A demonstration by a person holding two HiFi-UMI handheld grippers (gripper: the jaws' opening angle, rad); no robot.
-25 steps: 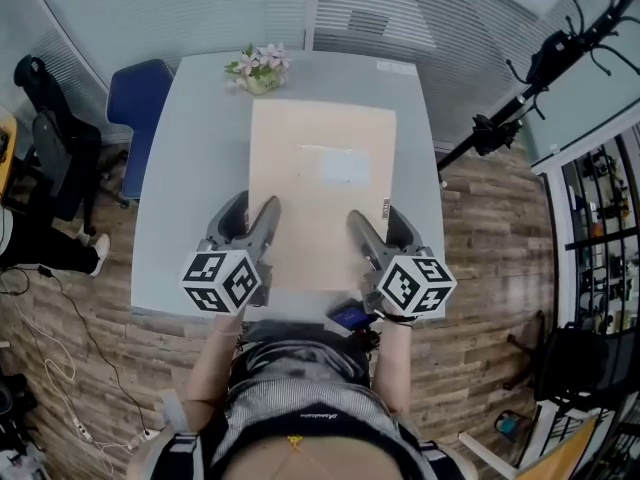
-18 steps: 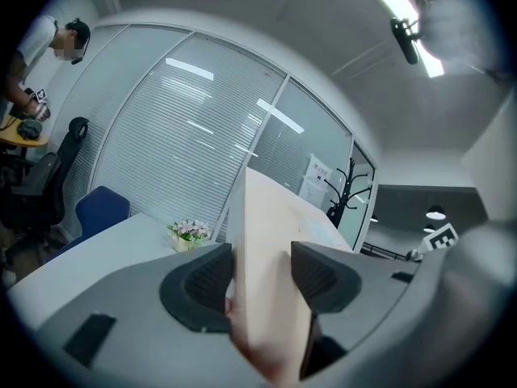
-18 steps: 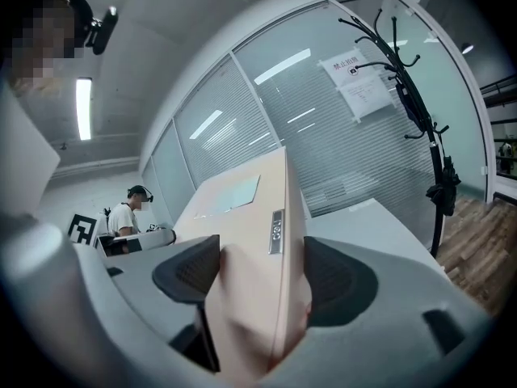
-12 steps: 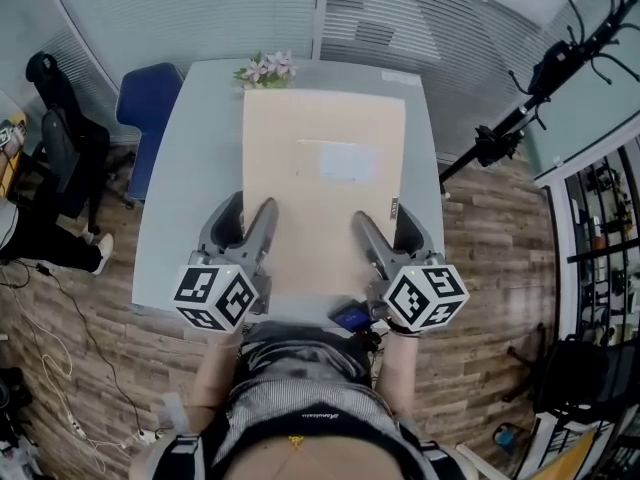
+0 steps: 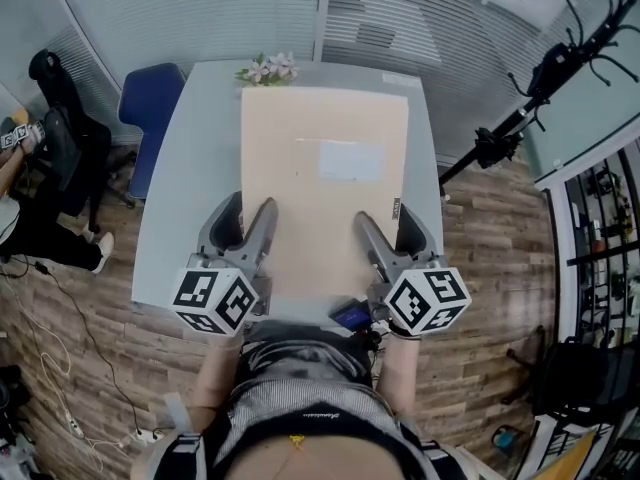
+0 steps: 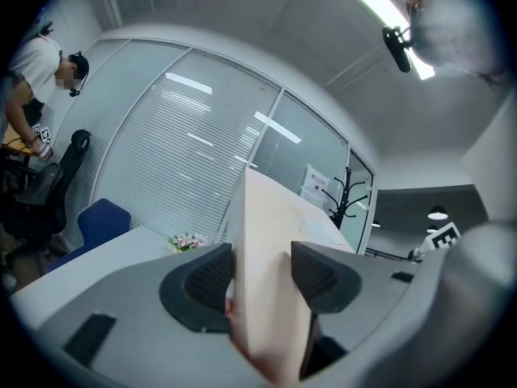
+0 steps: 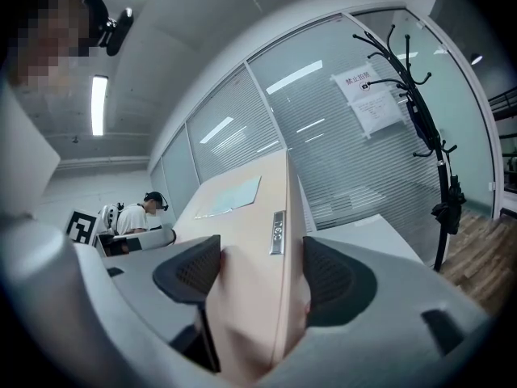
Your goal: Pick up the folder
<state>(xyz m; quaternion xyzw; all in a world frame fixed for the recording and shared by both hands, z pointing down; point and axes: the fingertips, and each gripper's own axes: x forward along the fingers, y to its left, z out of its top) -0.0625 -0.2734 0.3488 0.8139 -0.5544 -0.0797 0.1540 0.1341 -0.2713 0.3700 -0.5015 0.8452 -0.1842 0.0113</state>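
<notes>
The beige folder (image 5: 325, 188) is held flat above the grey table (image 5: 180, 168), with a pale label (image 5: 350, 160) on its top face. My left gripper (image 5: 247, 220) is shut on the folder's near left edge. My right gripper (image 5: 388, 226) is shut on its near right edge. In the left gripper view the folder (image 6: 266, 241) runs edge-on between the two dark pads (image 6: 212, 277), which press on it. In the right gripper view the folder (image 7: 250, 241) fills the gap between the pads (image 7: 327, 277), and a small metal tag (image 7: 277, 233) shows on its spine.
A small pot of flowers (image 5: 265, 68) stands at the table's far edge, partly hidden by the folder. A blue chair (image 5: 150, 108) is at the far left. A black coat stand (image 5: 540, 78) is at the right. A person sits at the left (image 5: 15, 158).
The folder has risen off the table toward the camera with both grippers on it; it looks larger and its far edge now reaches the flowers.
</notes>
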